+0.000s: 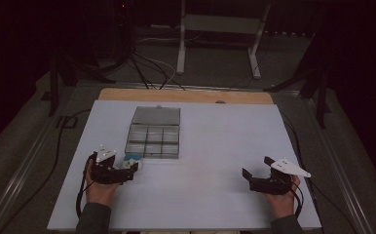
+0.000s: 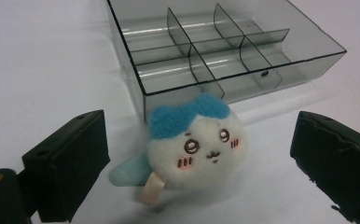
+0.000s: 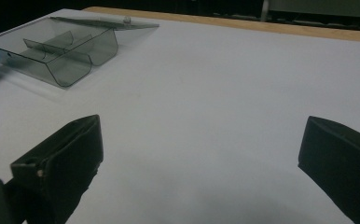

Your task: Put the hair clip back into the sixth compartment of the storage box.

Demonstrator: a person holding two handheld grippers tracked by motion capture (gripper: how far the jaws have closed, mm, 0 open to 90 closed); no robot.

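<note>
A small round plush toy (image 2: 196, 147) with a white face, blue tuft and pink cheeks lies on the white table, just in front of a clear grey compartment box (image 2: 225, 51) whose lid is folded back. My left gripper (image 2: 199, 163) is open, its jaws standing wide on either side of the toy without touching it. In the high view the toy (image 1: 132, 158) sits at the box's (image 1: 153, 132) near left corner, right by the left gripper (image 1: 131, 169). My right gripper (image 1: 257, 169) rests open at the table's near right, with nothing between its jaws (image 3: 199, 163).
The white table top (image 1: 215, 146) has a wooden strip (image 1: 186, 95) along its far edge. Cables (image 1: 147, 68) and a white metal stand (image 1: 220, 29) sit on the dark floor beyond. In the right gripper view the box (image 3: 61, 46) lies far left.
</note>
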